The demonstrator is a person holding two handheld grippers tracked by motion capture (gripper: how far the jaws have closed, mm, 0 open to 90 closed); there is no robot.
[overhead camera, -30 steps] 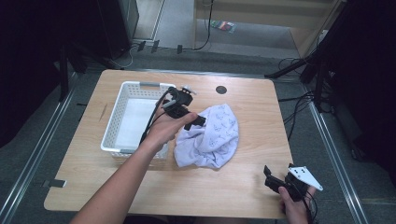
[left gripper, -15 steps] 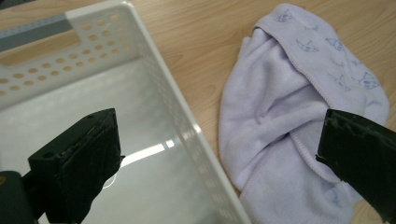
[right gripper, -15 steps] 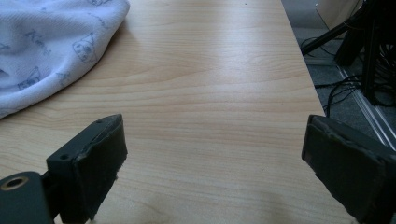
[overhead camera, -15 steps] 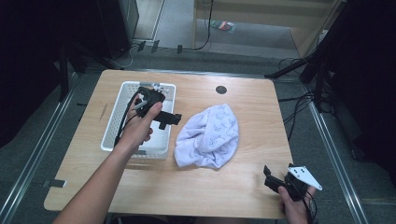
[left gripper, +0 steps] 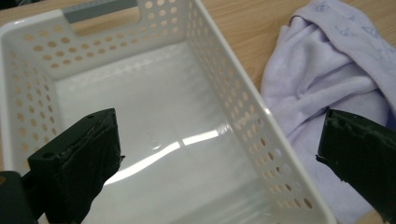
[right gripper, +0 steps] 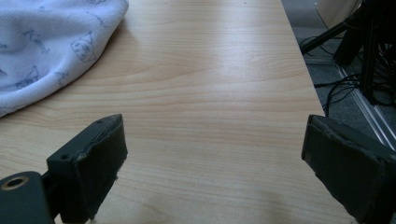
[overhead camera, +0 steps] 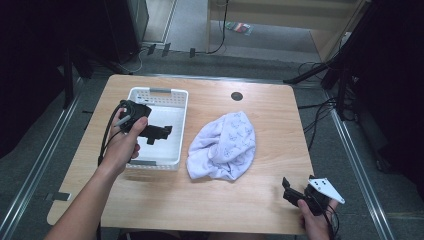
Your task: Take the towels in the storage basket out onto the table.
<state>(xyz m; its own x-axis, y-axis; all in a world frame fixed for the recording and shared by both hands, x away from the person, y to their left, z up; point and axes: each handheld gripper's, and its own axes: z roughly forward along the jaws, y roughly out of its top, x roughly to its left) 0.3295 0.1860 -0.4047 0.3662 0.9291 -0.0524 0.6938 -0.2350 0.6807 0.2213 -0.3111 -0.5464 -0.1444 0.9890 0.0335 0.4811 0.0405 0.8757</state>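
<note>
High view. The left gripper (overhead camera: 161,133) sits left of centre in the frame, held above the open white basket (overhead camera: 176,95), its jaws spread wide with nothing between them. The lavender towel (overhead camera: 224,146) lies crumpled at the middle of the frame, on the wooden table (overhead camera: 215,200) just beside the basket's right wall and outside it. The right gripper (overhead camera: 292,191) rests at the lower right corner, well apart from the towel, jaws likewise spread and empty.

Left gripper view. The 2 black jaws rise from the lower left and lower right corners; the basket (left gripper: 243,121) runs from the upper left towards the bottom, its floor bare, and the towel (left gripper: 327,70) occupies the upper right, beyond the perforated wall.

Right gripper view. The towel (right gripper: 51,42) shows at the upper left, bare table (right gripper: 210,107) ahead of both jaws.

Hazards, as judged. 1: a reach from above the basket towards the towel could catch the plastic rim with the lower jaw and shove or tip the light basket. 2: a pinch on 1 loose fold would likely lift a single layer, so the cloth trails, drapes over the wall and hangs half outside. 3: with the far gripper idle, nothing steadies the basket against dragging.
</note>
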